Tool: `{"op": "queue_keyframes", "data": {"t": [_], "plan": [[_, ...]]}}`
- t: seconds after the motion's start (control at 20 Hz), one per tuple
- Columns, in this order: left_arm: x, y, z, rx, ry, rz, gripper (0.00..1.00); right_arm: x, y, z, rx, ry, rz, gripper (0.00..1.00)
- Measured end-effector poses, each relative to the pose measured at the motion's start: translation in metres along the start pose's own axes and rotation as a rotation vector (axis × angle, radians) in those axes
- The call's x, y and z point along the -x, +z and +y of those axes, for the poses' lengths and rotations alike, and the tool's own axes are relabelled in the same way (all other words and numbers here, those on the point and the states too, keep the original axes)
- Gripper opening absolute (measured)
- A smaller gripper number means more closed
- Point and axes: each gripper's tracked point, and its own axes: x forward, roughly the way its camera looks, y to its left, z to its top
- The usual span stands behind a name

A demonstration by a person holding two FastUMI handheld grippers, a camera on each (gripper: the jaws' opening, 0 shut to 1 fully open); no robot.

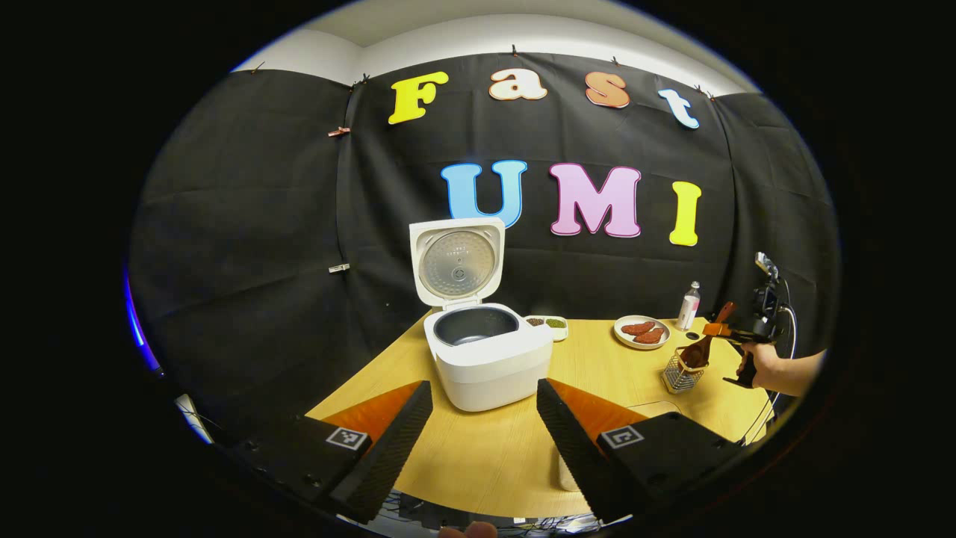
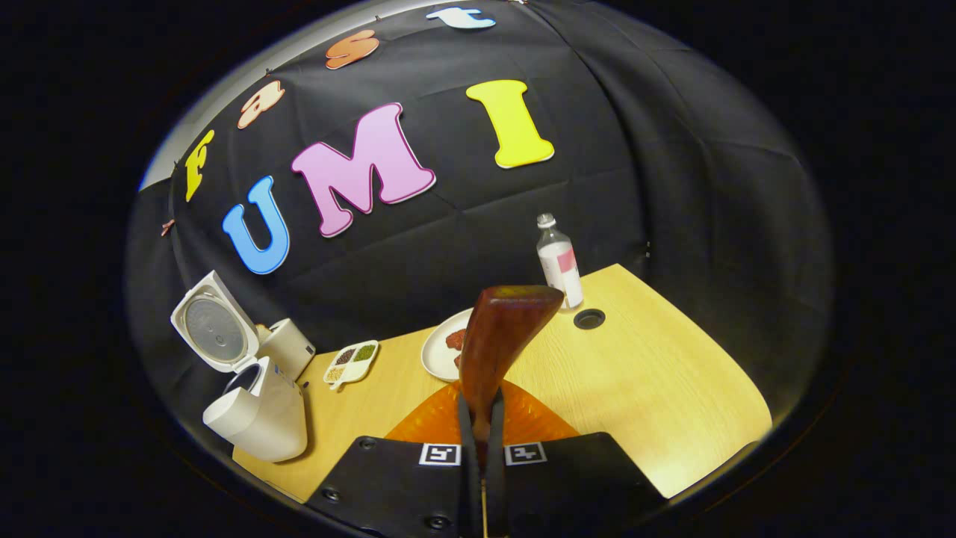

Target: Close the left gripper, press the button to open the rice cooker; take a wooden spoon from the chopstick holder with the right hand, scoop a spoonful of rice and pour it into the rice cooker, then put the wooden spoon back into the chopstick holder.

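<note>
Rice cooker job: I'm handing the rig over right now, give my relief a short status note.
Left gripper: open, holding nothing, hanging over the table's near edge in front of the rice cooker.
Right gripper: shut on the wooden spoon, at the wire chopstick holder.
Done: cooker lid stands up, inner pot exposed; spoon gripped.
Cannot tell whether the spoon is coming out or going back, or whether rice is in the pot.
Left, if not yet scooped: scoop rice, pour into the cooker, return the spoon to the holder.
</note>
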Motion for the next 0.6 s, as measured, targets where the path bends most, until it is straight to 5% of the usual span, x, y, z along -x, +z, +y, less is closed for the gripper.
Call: {"op": "queue_keyframes", "data": {"t": [0.3,0.6], "plan": [[-0.007,0.004,0.007,0.036,-0.051,-0.024,0.97,0.077,0.047,0.059,0.004,0.092,-0.089,0.07],[-0.007,0.008,0.030,0.042,-0.095,-0.058,0.97,0.162,0.007,0.157,0.081,0.234,-0.047,0.07]]}}
